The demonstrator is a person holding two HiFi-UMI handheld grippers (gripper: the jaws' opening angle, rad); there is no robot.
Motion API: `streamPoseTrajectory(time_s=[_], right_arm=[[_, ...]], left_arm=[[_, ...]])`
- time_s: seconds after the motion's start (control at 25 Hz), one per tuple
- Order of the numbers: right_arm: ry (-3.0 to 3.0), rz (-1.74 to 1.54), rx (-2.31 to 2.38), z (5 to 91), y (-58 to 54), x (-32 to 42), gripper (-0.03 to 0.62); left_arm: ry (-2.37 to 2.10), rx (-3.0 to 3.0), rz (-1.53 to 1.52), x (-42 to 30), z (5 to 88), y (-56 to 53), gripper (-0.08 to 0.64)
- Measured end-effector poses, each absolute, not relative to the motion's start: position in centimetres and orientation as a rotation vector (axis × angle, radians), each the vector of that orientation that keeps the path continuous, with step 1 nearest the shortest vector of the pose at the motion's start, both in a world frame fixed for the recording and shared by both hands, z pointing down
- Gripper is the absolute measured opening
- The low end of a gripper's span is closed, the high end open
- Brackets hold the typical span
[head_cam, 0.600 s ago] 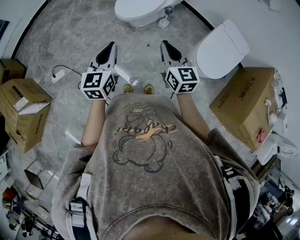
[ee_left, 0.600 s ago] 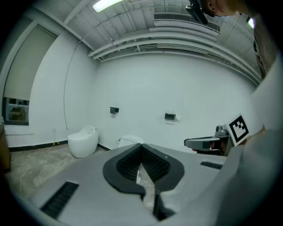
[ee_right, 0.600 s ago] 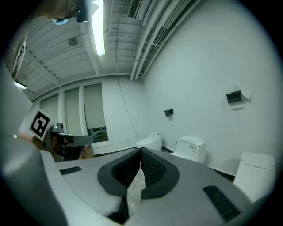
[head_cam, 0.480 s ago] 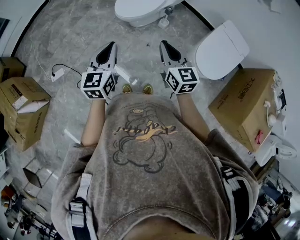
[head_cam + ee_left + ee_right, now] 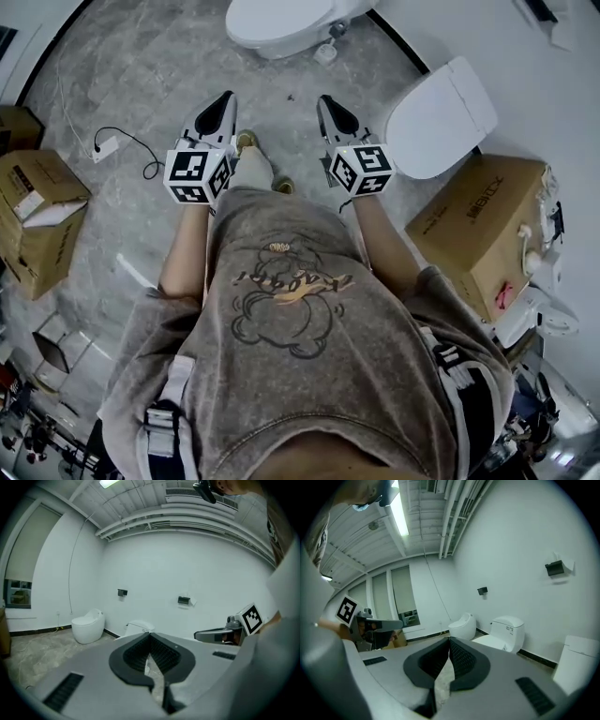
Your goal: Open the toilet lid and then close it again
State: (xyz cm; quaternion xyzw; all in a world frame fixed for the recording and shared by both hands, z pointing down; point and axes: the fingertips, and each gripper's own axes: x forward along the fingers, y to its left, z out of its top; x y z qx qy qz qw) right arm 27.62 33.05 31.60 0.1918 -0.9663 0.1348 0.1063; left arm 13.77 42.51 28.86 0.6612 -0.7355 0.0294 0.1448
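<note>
Left cardboard box [image 5: 37,220]: contents not made out. Right cardboard box [image 5: 473,225] seen shut. Far toilet [image 5: 281,23] cut off by top edge. Toilet lid [image 5: 441,105] lies down, far right. Left gripper [image 5: 223,99] and right gripper [image 5: 327,103] clenched on nothing, held over bare floor [image 5: 155,66].

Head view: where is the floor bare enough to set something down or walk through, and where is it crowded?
Bare floor lies between the far toilet, the cable and the left claw; also the strip ahead of the right claw. Crowded: cardboard boxes at left, and the large box beside the side toilet.
</note>
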Motion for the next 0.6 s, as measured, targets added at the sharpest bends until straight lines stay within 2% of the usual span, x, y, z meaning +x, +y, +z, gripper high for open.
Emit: streamPoseTrajectory(time_s=[0.6], right_arm=[[-2.782,0.418,0.533,41.6,19.1,15.7,0.028]], left_arm=[[-2.094,1.875,0.085,2.1,38.7,26.9,0.009]])
